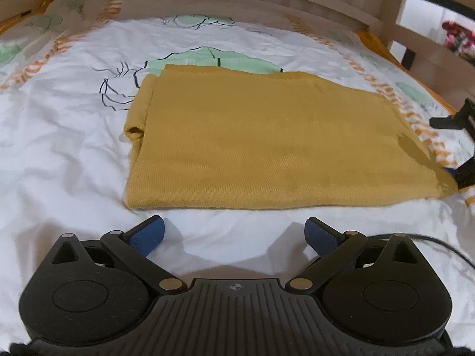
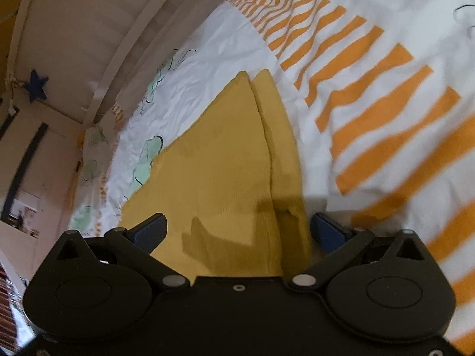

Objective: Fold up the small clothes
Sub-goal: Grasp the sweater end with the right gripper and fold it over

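Currently a folded mustard garment [image 1: 267, 142] lies flat on the bed [image 1: 59, 163], left gripper [image 1: 234, 235] released just beside its near edge, right gripper [image 2: 239, 233] released over one end; a one-layer pinch could undo the fold.

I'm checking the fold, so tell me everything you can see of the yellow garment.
The garment is mustard yellow with a fine ribbed knit look. It lies flat on the white printed bedsheet, folded into a rough rectangle, with a sleeve cuff tucked along its left edge. The right wrist view shows a layered edge running lengthwise. The open right tool hovers over one end; the open left tool sits short of the near hem, not touching it.
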The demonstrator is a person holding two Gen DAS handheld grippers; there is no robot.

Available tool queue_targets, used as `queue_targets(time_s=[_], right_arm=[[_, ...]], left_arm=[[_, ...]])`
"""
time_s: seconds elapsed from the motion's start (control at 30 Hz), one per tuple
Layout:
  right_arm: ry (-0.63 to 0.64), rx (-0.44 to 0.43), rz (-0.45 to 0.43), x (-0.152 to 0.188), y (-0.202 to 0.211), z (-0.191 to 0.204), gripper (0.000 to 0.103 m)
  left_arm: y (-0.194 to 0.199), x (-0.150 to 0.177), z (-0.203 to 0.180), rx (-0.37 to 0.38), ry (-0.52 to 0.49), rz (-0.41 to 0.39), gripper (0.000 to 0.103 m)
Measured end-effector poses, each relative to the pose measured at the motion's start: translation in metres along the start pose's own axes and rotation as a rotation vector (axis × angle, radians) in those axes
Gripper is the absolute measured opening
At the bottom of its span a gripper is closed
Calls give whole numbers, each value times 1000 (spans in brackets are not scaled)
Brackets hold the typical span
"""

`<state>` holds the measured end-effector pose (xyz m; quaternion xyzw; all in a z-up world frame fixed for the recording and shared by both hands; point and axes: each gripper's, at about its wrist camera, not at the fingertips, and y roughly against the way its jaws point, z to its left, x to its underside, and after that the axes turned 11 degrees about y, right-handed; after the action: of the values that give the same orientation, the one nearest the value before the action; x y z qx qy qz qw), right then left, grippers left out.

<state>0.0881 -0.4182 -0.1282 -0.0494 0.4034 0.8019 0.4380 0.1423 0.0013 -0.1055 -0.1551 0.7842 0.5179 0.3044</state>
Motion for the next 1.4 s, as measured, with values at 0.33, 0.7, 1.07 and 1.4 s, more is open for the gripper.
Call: queue_targets(time_s=[0.33, 0.7, 1.07, 1.4], right_arm=[[123, 7, 54, -19, -27, 15, 99], [243, 206, 70, -27, -28, 64, 26], [366, 62, 66, -31, -61, 183, 18], [425, -34, 176, 21, -137, 253, 17]], left_arm=[[7, -20, 32, 93, 237, 25, 101], [15, -36, 44, -34, 229, 24, 101], [23, -48, 59, -153, 202, -6, 101], [27, -55, 91, -153, 343, 4, 101]])
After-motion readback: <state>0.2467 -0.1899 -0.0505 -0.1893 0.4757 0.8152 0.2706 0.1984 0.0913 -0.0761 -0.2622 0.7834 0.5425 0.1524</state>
